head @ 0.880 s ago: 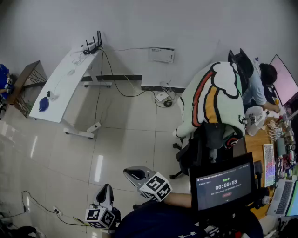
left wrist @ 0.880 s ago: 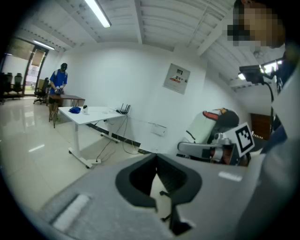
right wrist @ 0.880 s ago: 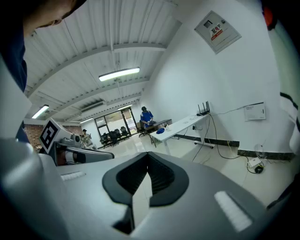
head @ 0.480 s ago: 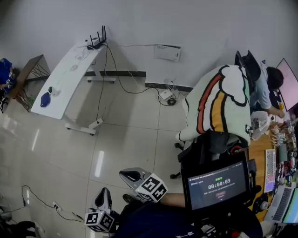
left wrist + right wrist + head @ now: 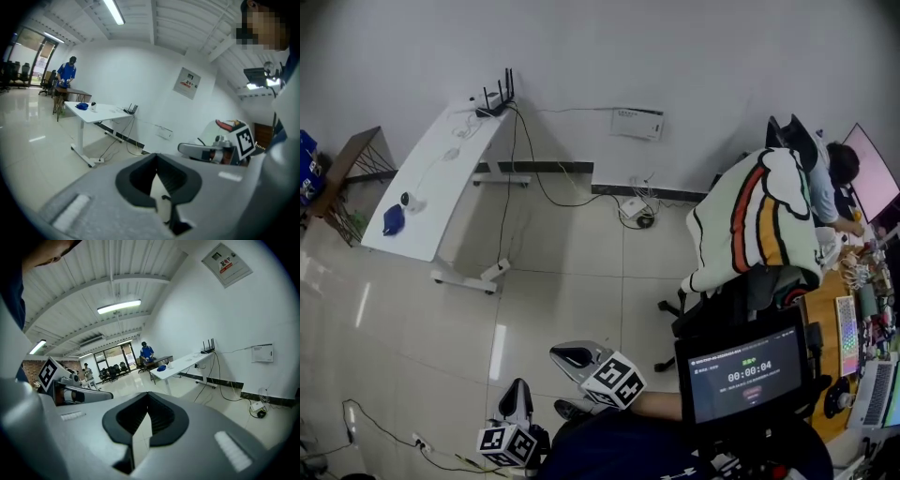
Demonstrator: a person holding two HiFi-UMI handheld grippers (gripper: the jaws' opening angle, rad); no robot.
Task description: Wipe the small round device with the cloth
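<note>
Head view: the small round device (image 5: pixel 406 200), pale with a dark spot as far as can be made out, is seen on the end of the long white surface (image 5: pixel 441 173) farthest from the wall. The crumpled blue cloth (image 5: pixel 392 220) lies just beside it, nearer that end's edge. A black router with upright aerials (image 5: pixel 494 97) is set at the opposite end of the surface, against the wall, and thin cables are strewn between.

Both tools are held well apart from the surface, across a stretch of glossy tiled floor (image 5: pixel 544 281). The left gripper (image 5: pixel 517 384) and the right gripper (image 5: pixel 564 354) are pointed roughly toward it. In the gripper views the fingers (image 5: pixel 140 180) of the left and the fingers (image 5: pixel 129 420) of the right are seen clenched together, with nothing caught between them.

The step in hand is judged to be the approach: no wiping has been begun and the cloth is untouched. Next, the surface must be reached, and one pair of fingers must be released and closed on the cloth. The device would probably need to be steadied by the other gripper before it is rubbed.
</note>
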